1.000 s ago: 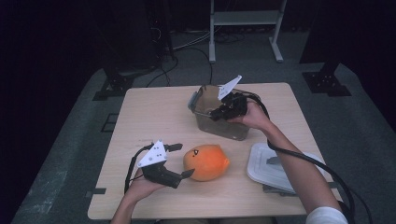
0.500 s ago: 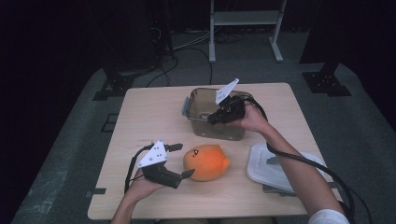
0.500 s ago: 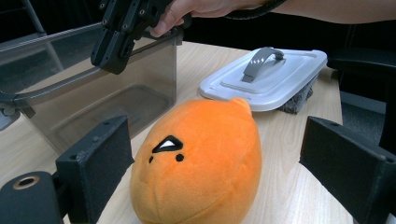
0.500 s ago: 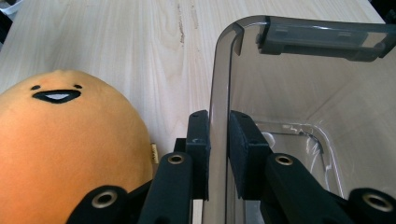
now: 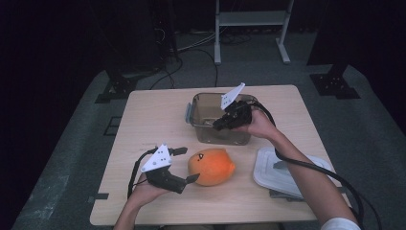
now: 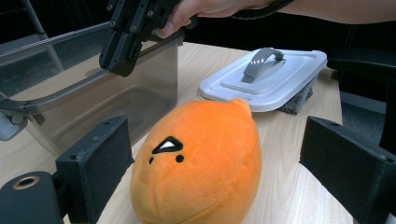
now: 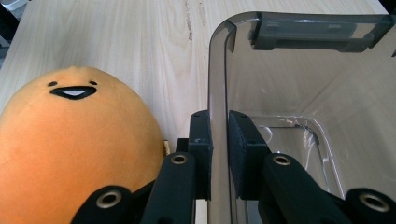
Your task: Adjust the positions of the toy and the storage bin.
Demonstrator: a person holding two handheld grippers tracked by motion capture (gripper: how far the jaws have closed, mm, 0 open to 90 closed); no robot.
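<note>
On the table (image 5: pixel 143 120) stands a clear, smoke-tinted box (image 5: pixel 210 125), rectangular with rounded corners, a latch flap on its rim, open and with nothing inside it. It sits upright near the far middle of the table. Nearer the person lies an orange plush (image 5: pixel 211 166), egg-shaped, with small black eyes and a stitched mouth; it rests on its side just in front of the box, apart from it. To the right lies a white lid (image 5: pixel 282 167) with a grey handle, flat on a grey pad at the table's near right corner.

The right forearm reaches across the table from the lower right, hand wrapped round the right gripper (image 5: pixel 224 123), which points toward the box's near wall from the right side. The left hand (image 5: pixel 143 191) lies low at the near edge, palm under the left gripper (image 5: pixel 183 164), which lies level and points at the plush.

Right jaws have just been closing and now pinch the box's wall, one pad outside and one inside, pressed against the plastic. Left jaws stand wide apart on either side of the plush's end; its pads (image 6: pixel 100 156) are clear of the fabric and hold nothing.
</note>
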